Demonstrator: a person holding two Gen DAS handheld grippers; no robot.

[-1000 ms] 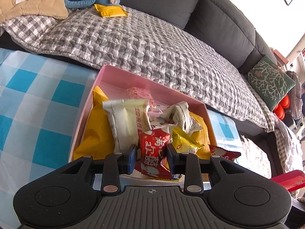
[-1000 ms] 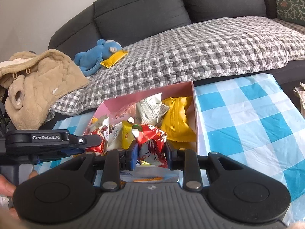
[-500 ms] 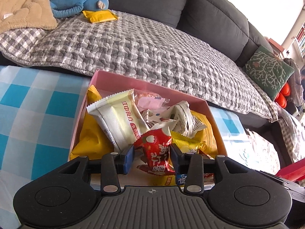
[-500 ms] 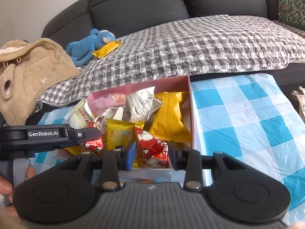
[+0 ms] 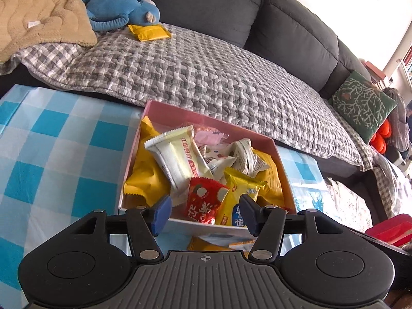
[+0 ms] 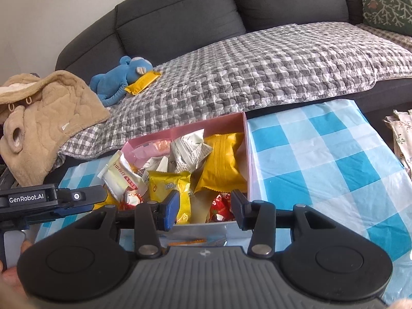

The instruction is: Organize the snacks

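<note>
While the snack packets (image 5: 206, 170) are piled in the pink box (image 5: 180, 113) on the desk (image 5: 51, 154), both hand-held grippers, left (image 5: 204, 213) and right (image 6: 204, 209), are seen just opened, nothing gripped.

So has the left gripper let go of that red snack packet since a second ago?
Yes. The left gripper has just been opening and has backed off; the red snack packet now lies loose in the pink box, pads clear of it.

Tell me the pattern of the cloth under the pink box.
Blue-and-white checked tablecloth, clearest in the right wrist view, beneath the pink cardboard box.
</note>
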